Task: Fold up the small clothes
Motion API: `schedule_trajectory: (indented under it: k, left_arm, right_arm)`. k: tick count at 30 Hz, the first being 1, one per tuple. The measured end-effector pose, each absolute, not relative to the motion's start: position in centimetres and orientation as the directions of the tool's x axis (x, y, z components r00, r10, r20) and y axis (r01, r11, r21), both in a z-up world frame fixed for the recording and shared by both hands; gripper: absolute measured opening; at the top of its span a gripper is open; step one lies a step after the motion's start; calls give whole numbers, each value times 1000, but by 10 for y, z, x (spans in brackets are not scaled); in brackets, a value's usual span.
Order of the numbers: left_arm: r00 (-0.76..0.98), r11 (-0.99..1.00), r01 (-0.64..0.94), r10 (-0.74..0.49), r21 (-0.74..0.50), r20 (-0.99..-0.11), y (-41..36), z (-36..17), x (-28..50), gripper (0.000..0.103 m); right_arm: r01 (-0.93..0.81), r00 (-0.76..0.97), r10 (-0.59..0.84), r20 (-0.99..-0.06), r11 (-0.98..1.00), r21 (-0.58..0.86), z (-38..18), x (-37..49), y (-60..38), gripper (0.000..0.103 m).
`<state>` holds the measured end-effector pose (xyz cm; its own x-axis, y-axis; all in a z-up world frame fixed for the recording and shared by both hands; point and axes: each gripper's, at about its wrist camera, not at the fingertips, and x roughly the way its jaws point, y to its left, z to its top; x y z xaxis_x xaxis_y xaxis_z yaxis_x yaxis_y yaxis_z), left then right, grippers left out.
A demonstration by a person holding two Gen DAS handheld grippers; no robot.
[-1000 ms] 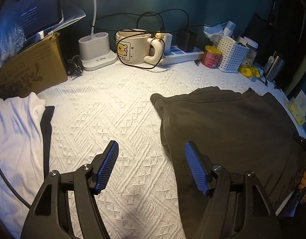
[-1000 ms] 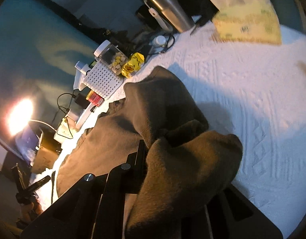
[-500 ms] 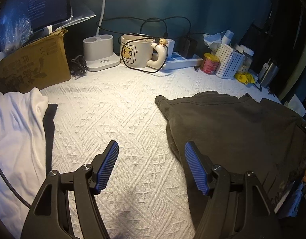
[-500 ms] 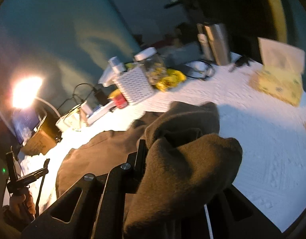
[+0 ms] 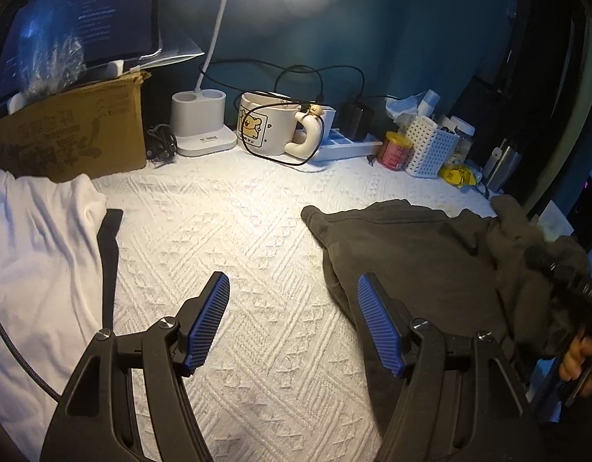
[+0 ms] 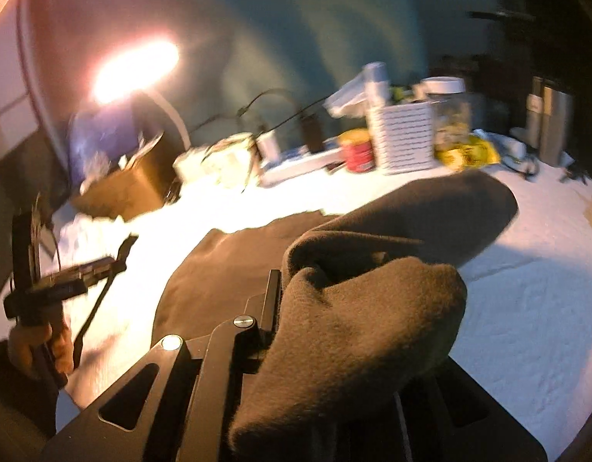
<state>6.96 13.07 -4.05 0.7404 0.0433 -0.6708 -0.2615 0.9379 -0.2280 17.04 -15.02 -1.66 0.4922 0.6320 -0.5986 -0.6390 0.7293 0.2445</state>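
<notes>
A dark brown garment (image 5: 419,246) lies spread on the white textured cloth (image 5: 234,231), on the right. My left gripper (image 5: 294,308) is open and empty, low over the cloth just left of the garment's edge. My right gripper (image 6: 334,308) is shut on a bunched corner of the brown garment (image 6: 373,300) and holds it lifted; the fabric hides its fingertips. It shows at the right edge of the left wrist view (image 5: 565,273). A white garment (image 5: 38,254) lies at the left.
Along the back stand a cardboard box (image 5: 69,134), a lamp base (image 5: 199,123), a large mug (image 5: 273,123) with a black cable, a power strip (image 5: 346,146), a red tin (image 5: 394,150), a white basket (image 5: 430,146) and steel tumblers (image 6: 550,127).
My right gripper has swung the lifted corner of the brown garment leftward, over the rest of it. My left gripper has drawn back and tilted up a little, still open.
</notes>
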Motion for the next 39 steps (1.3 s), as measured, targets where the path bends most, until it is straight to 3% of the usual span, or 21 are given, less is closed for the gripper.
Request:
schedule_trajectory:
  k: [14,18,22,30,34,39]
  left_arm:
    - [738,922,-276,23,-271,-674,146,-54,44,70]
    - [739,921,-280,27,-271,-673,148,-54,40,70]
    - [727,923,-282,27,-263,-687,150,-54,39,70]
    - [721,917,-310,54,-252,-691,154,-43,36,70]
    - [725,927,-299,65,-228,-686,146,-32,41,70]
    - [734,946,-261,66,-191,-676,122,-16,54,70]
  right_arm:
    - [-741,349,568,-745,654,151,-64,128,-67,16]
    - [-781,269,551,-790,604,156,-71,120,-49,24]
    - [-823,125,593,-795,510,250,-75,106,-35,57]
    - [-868,104,611,-785,441,229,-58,85,-33,61]
    - [-878,30,672,-740,372,302,-35,74,-45,76]
    - [-882,63,722,-689,363,299,-8,73,-70,77]
